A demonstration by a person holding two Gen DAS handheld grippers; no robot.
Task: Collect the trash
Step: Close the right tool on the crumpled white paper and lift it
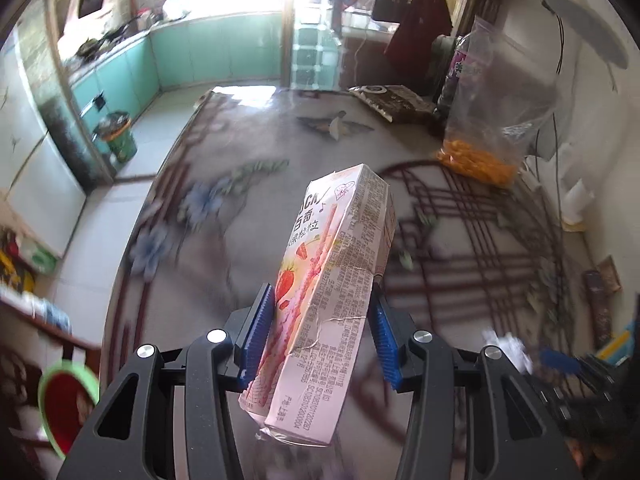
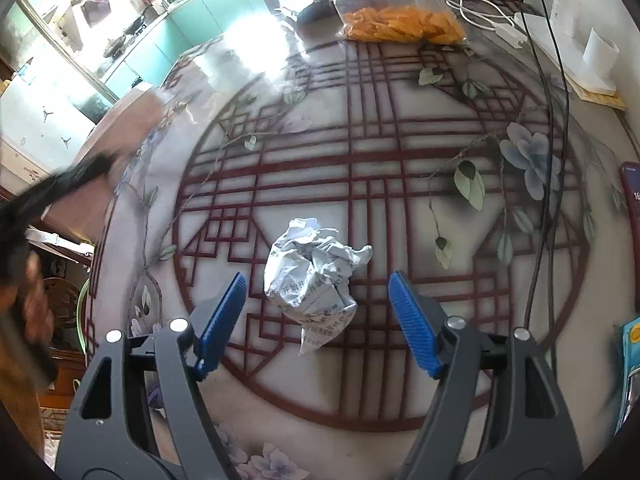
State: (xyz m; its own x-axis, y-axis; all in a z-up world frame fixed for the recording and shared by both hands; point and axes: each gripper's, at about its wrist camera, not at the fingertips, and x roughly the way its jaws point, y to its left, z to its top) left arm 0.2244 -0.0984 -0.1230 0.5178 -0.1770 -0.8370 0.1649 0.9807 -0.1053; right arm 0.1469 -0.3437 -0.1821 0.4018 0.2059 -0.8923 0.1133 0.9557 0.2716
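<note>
My left gripper [image 1: 320, 320] is shut on a crumpled pink strawberry snack box [image 1: 332, 280] and holds it tilted above the patterned table [image 1: 240, 152]. My right gripper [image 2: 316, 312] is open just above the table, its blue pads on either side of a crumpled white paper ball [image 2: 316, 276] that lies between them without touching. The paper ball also shows blurred at the right of the left wrist view [image 1: 506, 346]. A red bin with a green rim [image 1: 66, 396] sits low at the left, below the table edge.
A clear bag of orange snacks [image 2: 400, 24] stands at the table's far side, also in the left wrist view [image 1: 480, 160]. A dark packet [image 1: 392, 102] and a bottle [image 1: 460, 64] are beyond it. A black cable [image 2: 548, 200] and a phone [image 2: 632, 200] lie at the right.
</note>
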